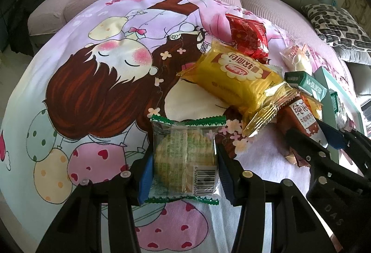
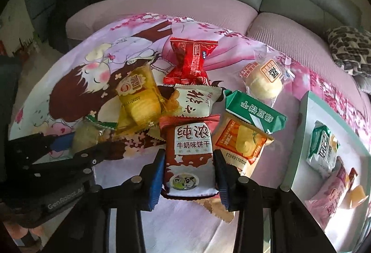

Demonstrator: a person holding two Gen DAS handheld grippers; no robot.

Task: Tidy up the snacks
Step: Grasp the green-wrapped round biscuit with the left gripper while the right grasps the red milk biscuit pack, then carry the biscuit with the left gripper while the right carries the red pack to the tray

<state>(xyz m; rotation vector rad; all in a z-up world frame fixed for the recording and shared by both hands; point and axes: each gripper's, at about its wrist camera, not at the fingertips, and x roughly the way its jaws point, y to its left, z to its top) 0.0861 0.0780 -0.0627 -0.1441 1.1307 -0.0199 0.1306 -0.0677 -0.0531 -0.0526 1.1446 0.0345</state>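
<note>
Now mid-pick: my left tool (image 1: 183, 165) pinches the green-edged cracker pack (image 1: 184, 158); my right tool (image 2: 189, 172) flanks the milk biscuit pack (image 2: 189, 155), pads at its sides, grip unclear. Next: lift it clear and carry it to the mint tray (image 2: 301, 137). The orange-labelled pack (image 2: 241, 146) and yellow bread pack (image 2: 139, 95) crowd it on the cartoon sheet (image 2: 190, 225).
</note>
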